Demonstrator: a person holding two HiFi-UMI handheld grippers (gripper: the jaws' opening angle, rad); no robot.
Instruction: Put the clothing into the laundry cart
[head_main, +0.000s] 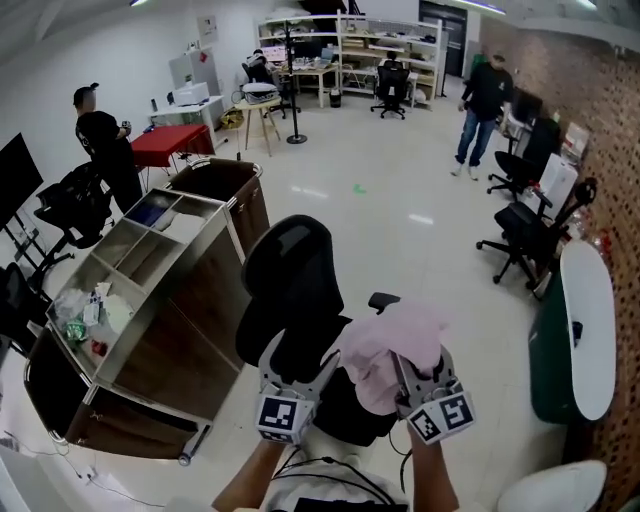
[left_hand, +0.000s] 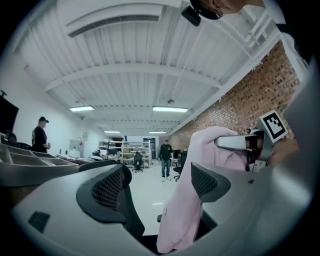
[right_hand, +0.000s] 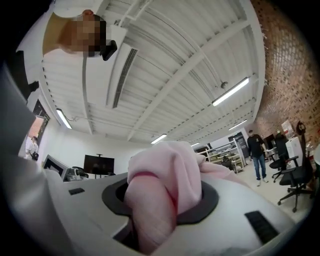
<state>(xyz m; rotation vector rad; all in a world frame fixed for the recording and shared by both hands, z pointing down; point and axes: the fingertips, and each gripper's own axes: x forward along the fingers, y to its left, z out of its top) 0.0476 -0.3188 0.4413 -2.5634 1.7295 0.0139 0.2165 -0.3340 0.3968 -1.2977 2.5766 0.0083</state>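
Observation:
A pink garment (head_main: 392, 348) is bunched up above the seat of a black office chair (head_main: 292, 290), low in the middle of the head view. My right gripper (head_main: 408, 368) is shut on it; in the right gripper view the pink cloth (right_hand: 162, 192) fills the space between the jaws. My left gripper (head_main: 300, 358) stands open just to the left of the garment, nothing between its fingers. In the left gripper view the garment (left_hand: 192, 200) hangs past the right pad (left_hand: 207, 182), with the right gripper (left_hand: 252, 145) holding its top. A dark brown open-topped cart (head_main: 218, 178) stands farther back on the left.
A large wheeled cabinet with open compartments (head_main: 140, 300) stands close at the left, against the chair. A person in black (head_main: 105, 150) stands behind it, another (head_main: 482, 100) at the far right. Office chairs (head_main: 525, 235) and a white table (head_main: 590, 320) line the right wall.

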